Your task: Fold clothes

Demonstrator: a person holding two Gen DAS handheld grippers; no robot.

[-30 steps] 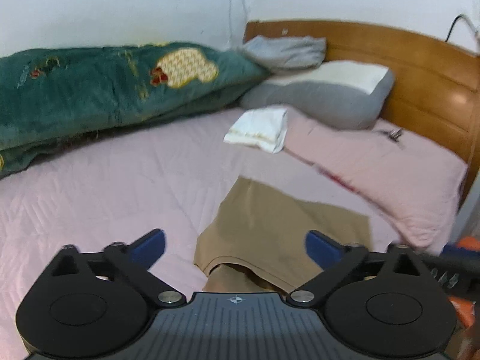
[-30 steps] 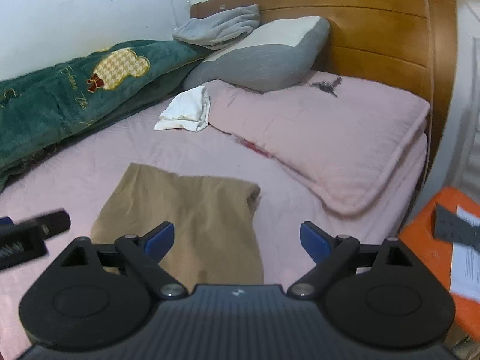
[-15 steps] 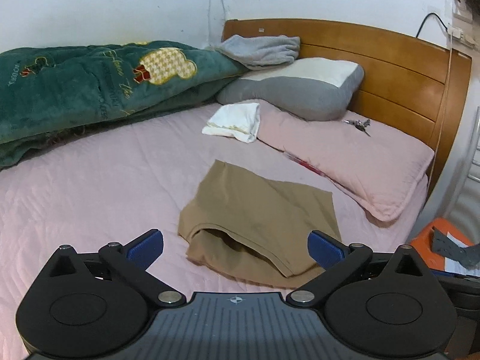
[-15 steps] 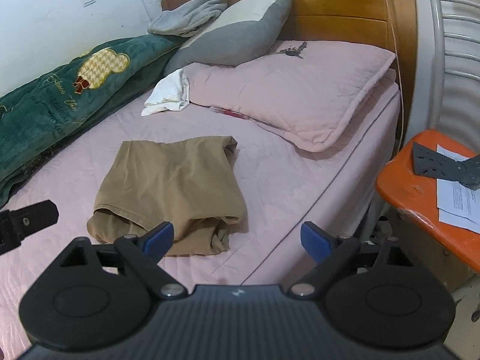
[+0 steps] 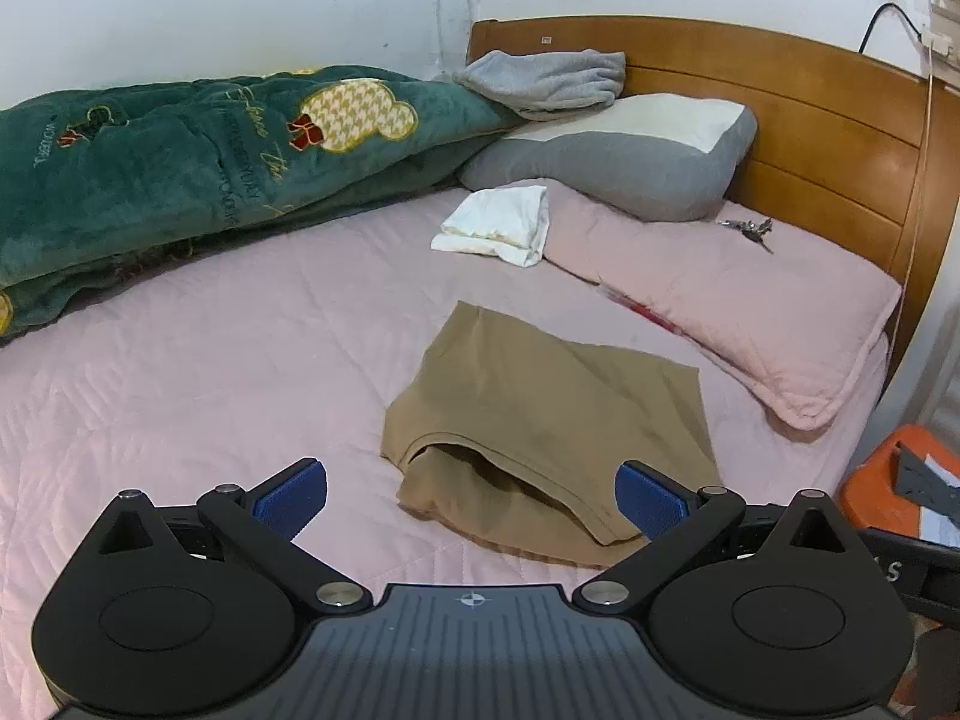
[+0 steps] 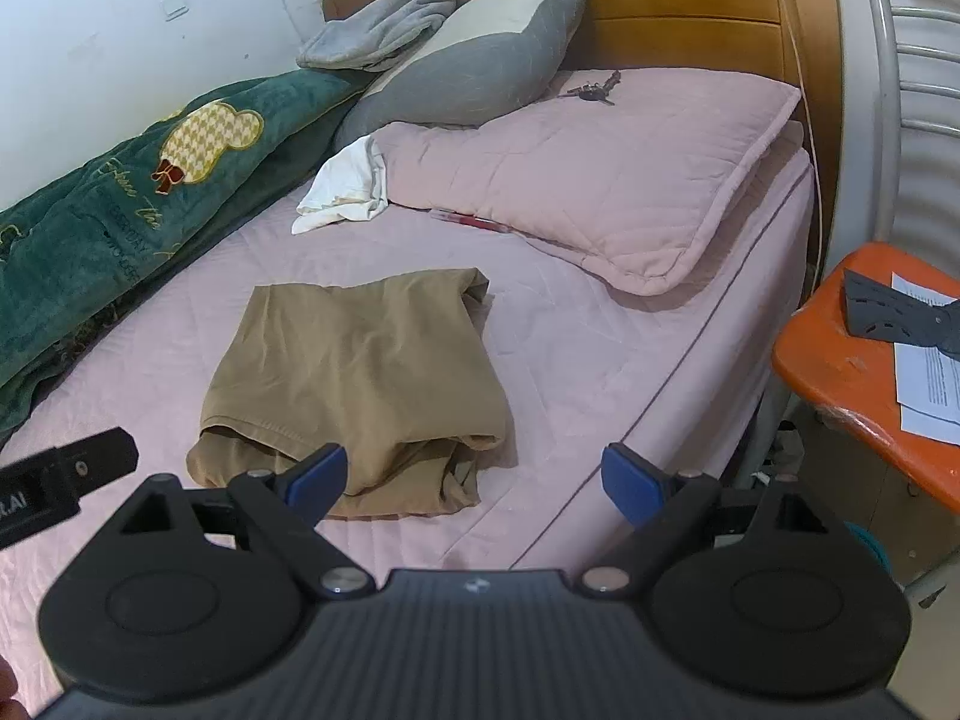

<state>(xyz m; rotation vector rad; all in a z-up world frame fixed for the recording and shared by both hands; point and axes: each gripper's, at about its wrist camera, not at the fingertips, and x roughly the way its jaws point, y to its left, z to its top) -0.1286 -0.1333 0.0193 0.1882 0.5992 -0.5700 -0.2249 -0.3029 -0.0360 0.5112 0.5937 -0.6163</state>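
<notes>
A tan garment (image 5: 540,414) (image 6: 354,384) lies folded in a thick rectangle on the pink bed sheet (image 5: 210,372), its layered open edge turned toward me. My left gripper (image 5: 471,498) hovers just in front of that edge, open, with nothing between its blue pads. My right gripper (image 6: 474,477) is open too, held over the garment's near right corner and the bed's edge, touching nothing. A folded white cloth (image 5: 498,225) (image 6: 342,195) rests farther back by the pillows.
A green blanket (image 5: 180,168) runs along the wall side. A pink pillow (image 6: 588,174) with keys (image 6: 591,90) on it, a grey pillow (image 5: 630,156) and a grey towel (image 5: 540,81) lie against the wooden headboard (image 5: 810,114). An orange stool (image 6: 870,360) with papers stands right of the bed.
Both grippers have drawn back from the bed, so the tan garment now shows whole, including its near edge. The right view has swung right, bringing in the orange stool.
</notes>
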